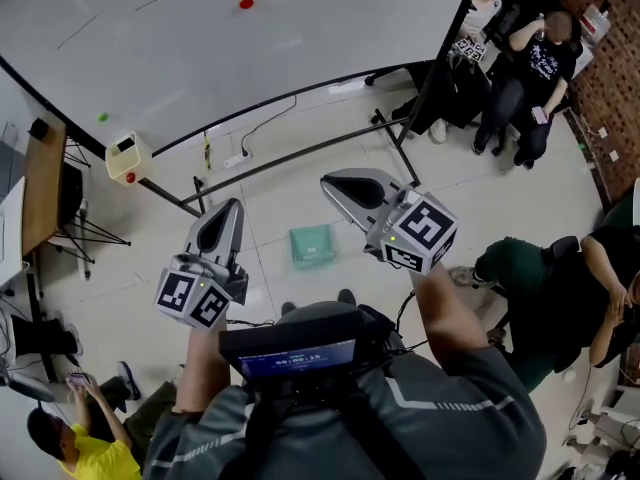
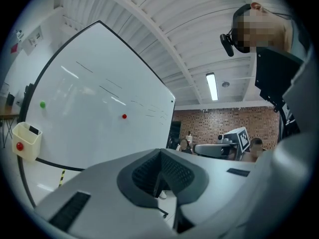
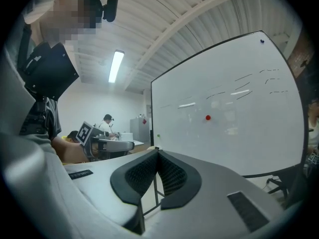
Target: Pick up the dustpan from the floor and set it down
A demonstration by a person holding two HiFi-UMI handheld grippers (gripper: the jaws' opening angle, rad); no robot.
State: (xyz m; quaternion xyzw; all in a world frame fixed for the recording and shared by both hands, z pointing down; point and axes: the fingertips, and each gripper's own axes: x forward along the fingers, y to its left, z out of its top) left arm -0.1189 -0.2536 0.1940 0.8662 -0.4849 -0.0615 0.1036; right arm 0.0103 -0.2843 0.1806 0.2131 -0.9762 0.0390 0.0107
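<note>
The whiteboard fills 12 o'clock above the tiled floor. The left tongs and right tongs are both held high and level, each pair pressed together on nothing. What seems to be the dustpan, a small green square hard to read from above, lies flat on the floor between them, at 1 o'clock from the left tongs.

The risk is that tongs coming down closed would only shove it along the smooth tile toward the whiteboard. Its low, flat rim also gives little to bite on, so a shallow pinch could slip mid-lift.
</note>
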